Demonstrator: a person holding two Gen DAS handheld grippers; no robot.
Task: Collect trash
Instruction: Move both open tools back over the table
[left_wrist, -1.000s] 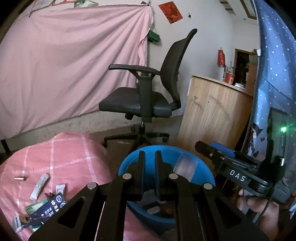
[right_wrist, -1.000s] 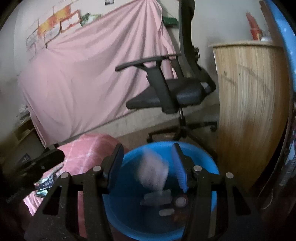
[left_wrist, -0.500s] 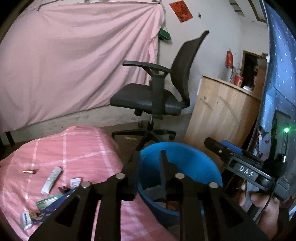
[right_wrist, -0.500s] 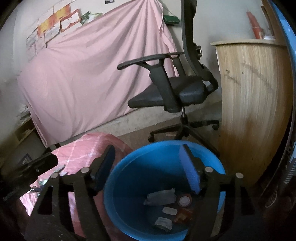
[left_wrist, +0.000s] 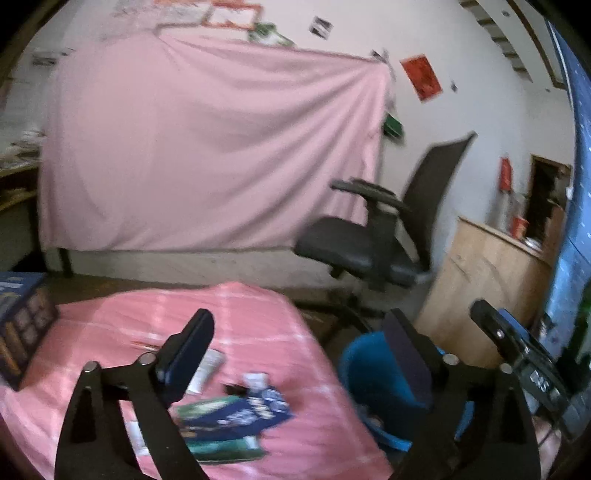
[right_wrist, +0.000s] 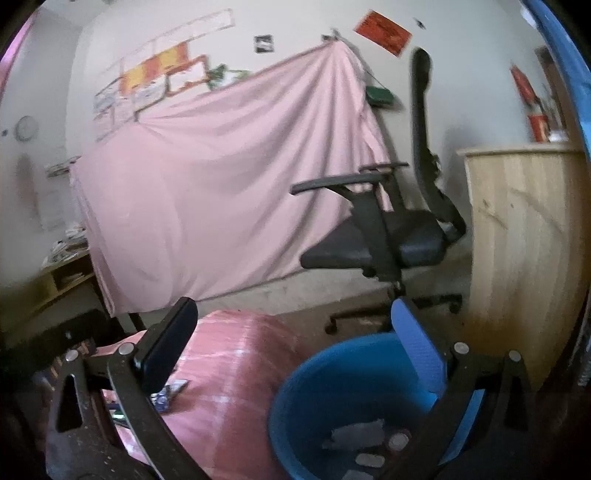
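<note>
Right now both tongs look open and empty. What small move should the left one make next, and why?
Probably lower the left tongs onto the dark blue wrapper on the pink cloth. They are open and hold nothing, wrappers are not yet collected, and the blue bucket beside the cloth already holds scraps. The right tongs hang open above the bucket's edge.

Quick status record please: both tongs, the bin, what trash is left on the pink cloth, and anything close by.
left tongs: open, empty, above the pink cloth
right tongs: open, empty, between cloth and bin
blue bin: on the floor at the cloth's right edge, several scraps inside
trash on cloth: dark blue packet, green wrapper, white tube, small white sachet
box: dark blue, at the cloth's left edge
nearby: black office chair, wooden cabinet
image quality: left view blurred
</note>
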